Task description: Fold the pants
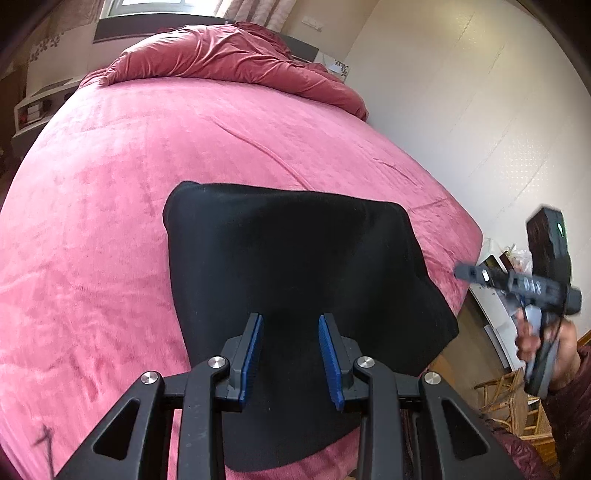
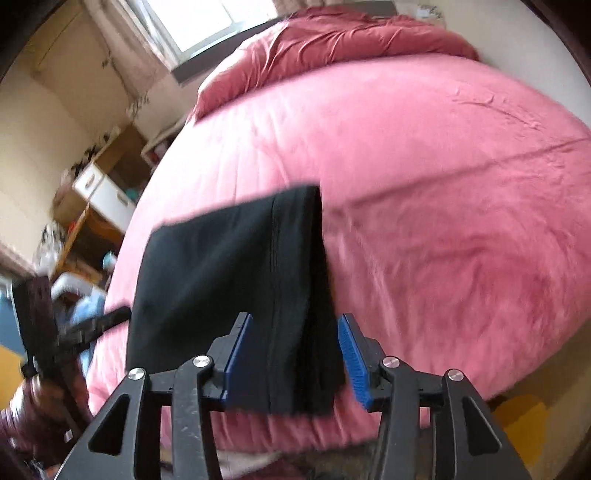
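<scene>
The pants (image 1: pixel 295 280) lie folded into a compact black block on the bed (image 1: pixel 110 221), near its foot edge and toward the foot corner on the person's right. In the right wrist view the pants (image 2: pixel 229 288) show stacked layers along one side, with a seam line running their length, and the near end reaches close to the bed's foot edge. The pink cover (image 2: pixel 443 221) around them is mostly smooth (a few long creases cross it farther up).

The left gripper (image 1: pixel 291 354) hangs above the near part of the pants, its jaws spread with the blue pads (image 1: pixel 253 354) apart; black cloth shows in the gap, but the pads do not press on it. The right gripper (image 2: pixel 295 358) sits over the layered side of the pants, its jaws also spread; the pads (image 2: pixel 352 362) stand clear of the fabric on either side, pinching nothing. This view is blurred.

From the left wrist view the right gripper (image 1: pixel 465 273) appears off the bed's right side, held by a hand (image 1: pixel 532 343) with a dark red sleeve (image 1: pixel 569 387).

At the head of the bed a rumpled red duvet (image 1: pixel 229 55) is heaped below a window (image 1: pixel 159 7). A white wall (image 1: pixel 461 92) runs along the right side, and a wicker chair (image 1: pixel 517 406) stands on the floor by the foot corner.
</scene>
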A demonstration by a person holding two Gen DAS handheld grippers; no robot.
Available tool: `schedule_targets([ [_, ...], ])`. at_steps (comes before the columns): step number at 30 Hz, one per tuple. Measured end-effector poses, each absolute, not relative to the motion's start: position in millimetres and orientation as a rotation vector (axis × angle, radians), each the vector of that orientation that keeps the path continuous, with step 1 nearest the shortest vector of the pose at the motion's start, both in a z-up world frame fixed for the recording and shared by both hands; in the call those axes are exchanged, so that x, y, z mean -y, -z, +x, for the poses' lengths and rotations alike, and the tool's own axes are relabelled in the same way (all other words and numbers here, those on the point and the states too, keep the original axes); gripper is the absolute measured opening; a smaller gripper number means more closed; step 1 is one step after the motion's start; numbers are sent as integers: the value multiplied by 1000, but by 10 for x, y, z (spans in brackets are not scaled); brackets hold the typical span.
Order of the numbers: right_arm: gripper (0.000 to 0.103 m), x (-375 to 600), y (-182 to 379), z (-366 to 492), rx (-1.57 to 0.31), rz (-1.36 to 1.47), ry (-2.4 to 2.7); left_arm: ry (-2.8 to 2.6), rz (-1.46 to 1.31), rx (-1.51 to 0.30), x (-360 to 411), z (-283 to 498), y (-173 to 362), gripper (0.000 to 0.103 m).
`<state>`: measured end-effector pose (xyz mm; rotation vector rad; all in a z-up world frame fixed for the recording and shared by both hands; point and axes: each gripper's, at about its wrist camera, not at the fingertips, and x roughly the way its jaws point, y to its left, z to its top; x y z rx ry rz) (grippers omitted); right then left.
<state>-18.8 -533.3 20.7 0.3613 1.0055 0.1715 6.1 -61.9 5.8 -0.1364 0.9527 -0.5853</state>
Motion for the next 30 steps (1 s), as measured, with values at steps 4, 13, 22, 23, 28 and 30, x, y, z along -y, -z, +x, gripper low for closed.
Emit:
schedule_targets([
  [4,50,5341,-117,231,-995,417,-124,566,-104,-929,654,93,-110,31],
  [13,13,5190,128,726,-1054,438,-113,487,-139,-936,745,523,-102,35],
  [22,11,5051,143,715,-1019,247,-72,343,-216,-1015,783,1049,97,35],
  [23,12,5040,146,726,-1017,239,-67,326,-192,-1019,822,1064,117,35],
  [28,17,4983,136,719,-1007,203,-50,254,-57,-1002,1036,1091,267,35],
  [30,20,4997,154,715,-1012,204,-49,247,-18,-971,1094,1036,255,35],
])
